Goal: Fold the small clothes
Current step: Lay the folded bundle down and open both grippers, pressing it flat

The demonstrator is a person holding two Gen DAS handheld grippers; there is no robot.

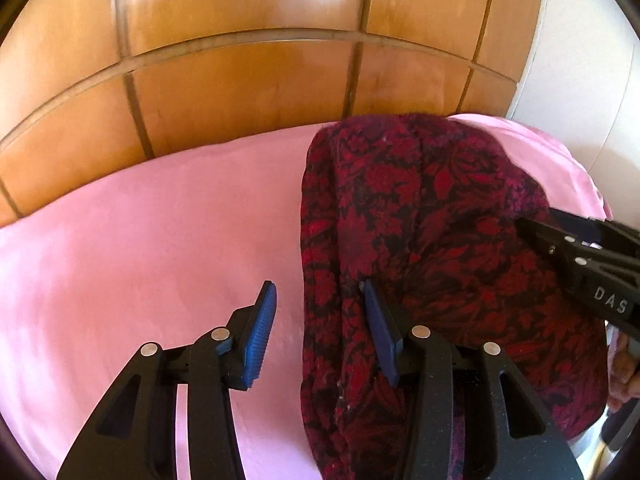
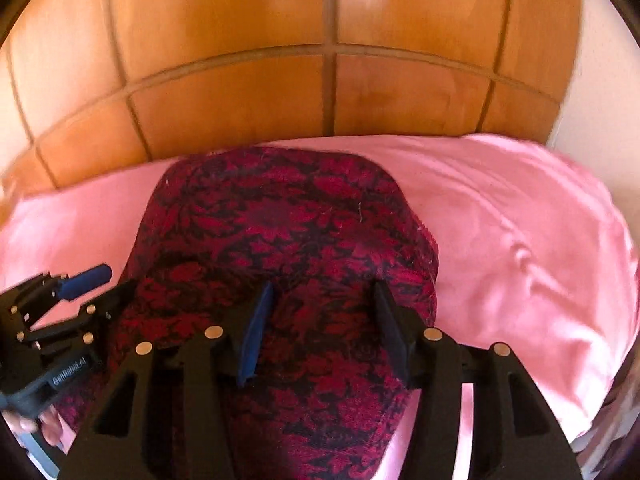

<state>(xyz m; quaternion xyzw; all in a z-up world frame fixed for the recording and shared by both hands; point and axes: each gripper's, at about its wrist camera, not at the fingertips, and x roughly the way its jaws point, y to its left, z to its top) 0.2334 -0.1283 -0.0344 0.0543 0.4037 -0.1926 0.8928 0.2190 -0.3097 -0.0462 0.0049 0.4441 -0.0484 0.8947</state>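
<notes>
A dark red garment with a black floral pattern point(image 1: 432, 240) lies folded on a pink sheet point(image 1: 160, 248). It also shows in the right wrist view point(image 2: 280, 232). My left gripper point(image 1: 320, 292) is open over the garment's left edge, its right finger on the cloth, its left finger over the sheet. My right gripper point(image 2: 322, 288) is open just above the garment's near half and holds nothing. The right gripper shows at the garment's right edge in the left wrist view point(image 1: 532, 226). The left gripper shows at the garment's left edge in the right wrist view point(image 2: 116, 278).
A wooden headboard with square panels point(image 1: 248, 80) stands behind the bed, also in the right wrist view point(image 2: 320, 80). A white wall point(image 1: 580, 80) is at the right. The pink sheet point(image 2: 520, 248) is creased to the garment's right.
</notes>
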